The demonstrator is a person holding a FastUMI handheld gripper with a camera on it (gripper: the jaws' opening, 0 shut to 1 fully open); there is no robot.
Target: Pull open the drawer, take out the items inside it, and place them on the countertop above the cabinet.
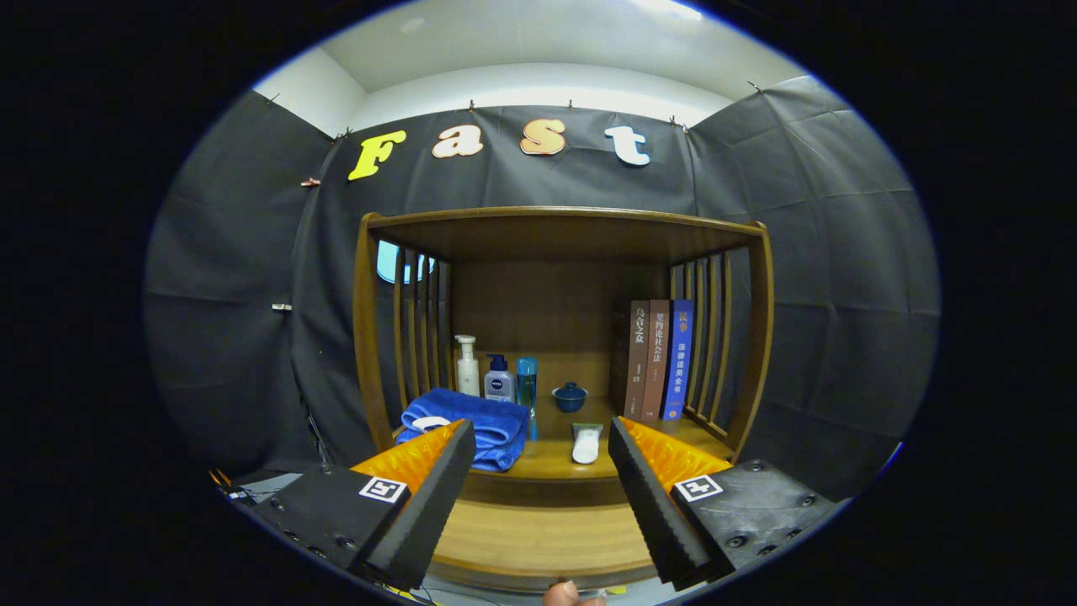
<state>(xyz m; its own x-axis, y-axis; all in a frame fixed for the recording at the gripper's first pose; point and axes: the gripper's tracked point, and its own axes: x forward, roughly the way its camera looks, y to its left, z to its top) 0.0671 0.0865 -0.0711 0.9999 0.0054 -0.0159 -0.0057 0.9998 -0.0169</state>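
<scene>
Tongs [538,471] agape, countertop [547,459] items just beyond fingertips [458,433].

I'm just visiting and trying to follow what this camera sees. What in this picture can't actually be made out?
- Folded blue towel: its near corner is covered by a finger of the open claw, which holds nothing.
- White tube: too small to tell what it is.
- Small blue lidded cup: contents hidden by its lid.
- Cabinet below the wooden countertop: cut off by the fingers, so no drawer can be judged.
</scene>
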